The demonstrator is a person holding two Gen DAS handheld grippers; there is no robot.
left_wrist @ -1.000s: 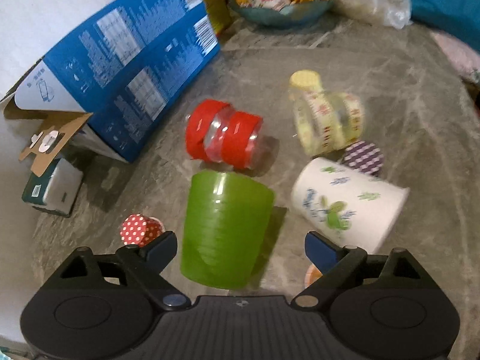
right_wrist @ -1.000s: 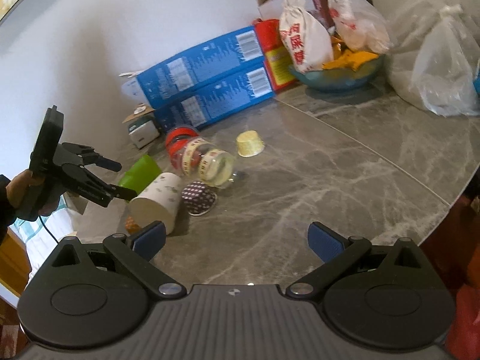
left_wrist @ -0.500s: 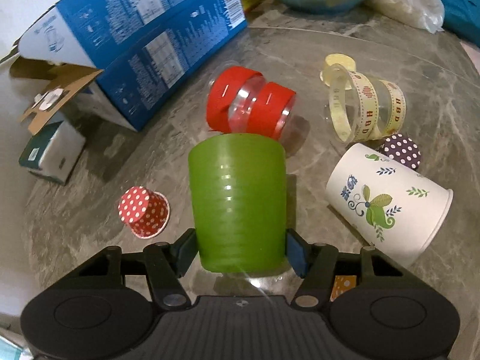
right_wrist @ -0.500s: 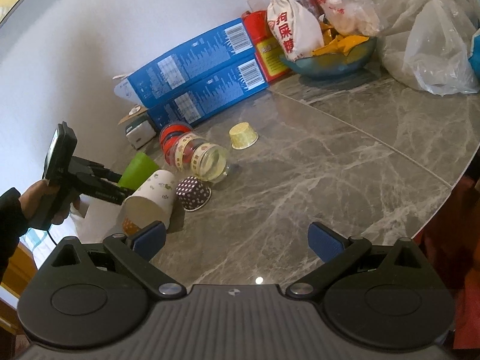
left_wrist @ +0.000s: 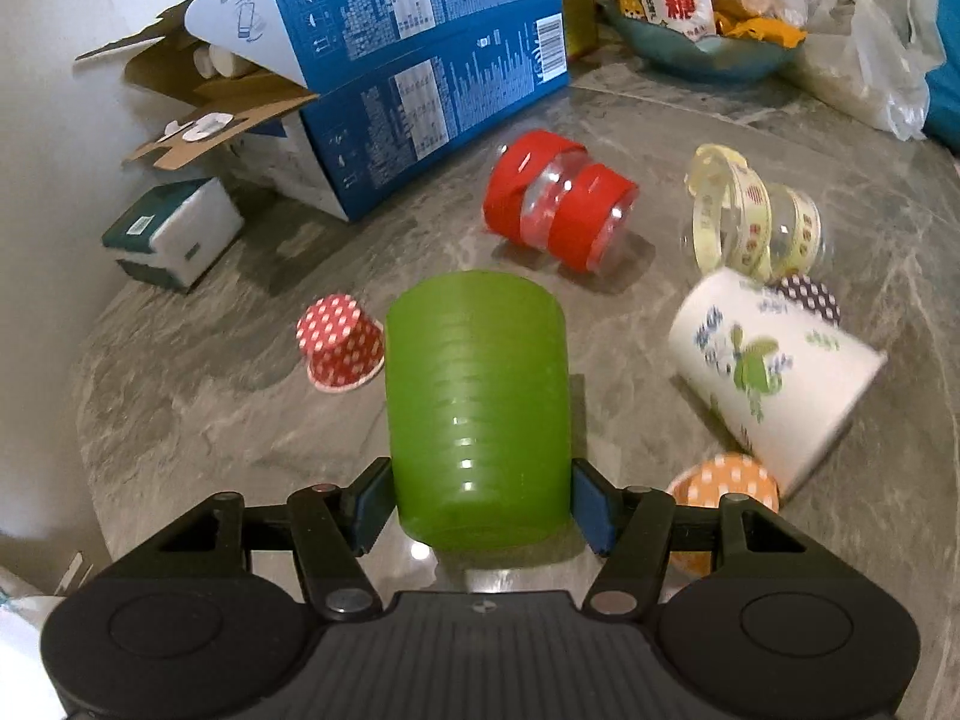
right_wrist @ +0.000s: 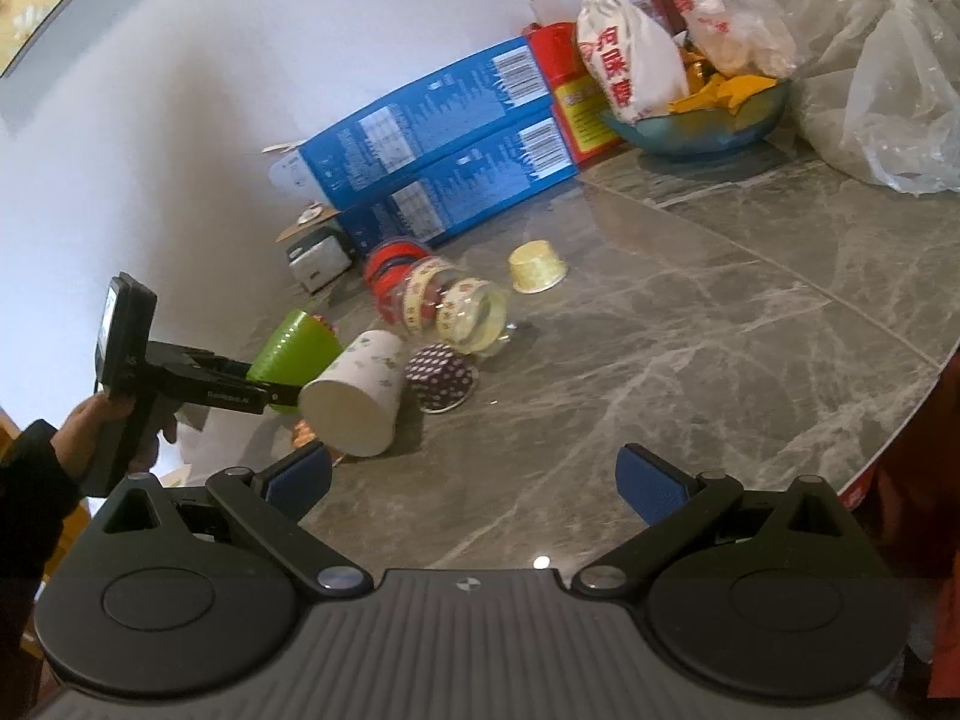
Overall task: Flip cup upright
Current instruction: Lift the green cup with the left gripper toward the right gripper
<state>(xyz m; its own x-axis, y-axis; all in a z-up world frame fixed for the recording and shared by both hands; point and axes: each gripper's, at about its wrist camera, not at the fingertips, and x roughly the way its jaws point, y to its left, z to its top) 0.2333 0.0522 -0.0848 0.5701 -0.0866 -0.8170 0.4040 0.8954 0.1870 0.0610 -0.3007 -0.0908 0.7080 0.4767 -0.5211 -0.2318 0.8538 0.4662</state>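
Observation:
A ribbed green plastic cup point(left_wrist: 477, 402) is held between the blue pads of my left gripper point(left_wrist: 480, 507), which is shut on its wide end. The cup's closed base points away from the camera, and the cup is tilted above the marble table. In the right wrist view the green cup point(right_wrist: 294, 348) shows at the left, lifted and tilted in the left gripper point(right_wrist: 264, 390). My right gripper point(right_wrist: 474, 480) is open and empty above the table's near part.
A white floral paper cup point(left_wrist: 774, 366) lies on its side to the right. A red-banded clear jar point(left_wrist: 561, 210), a ribbon-wrapped jar point(left_wrist: 756, 222), several small dotted cupcake liners point(left_wrist: 339, 342) and blue boxes point(left_wrist: 420, 66) lie around. A bowl of snacks point(right_wrist: 702, 120) stands at the back.
My left gripper closed on the green cup and lifted it, tilting it off the table. The right gripper stayed open and shifted slightly.

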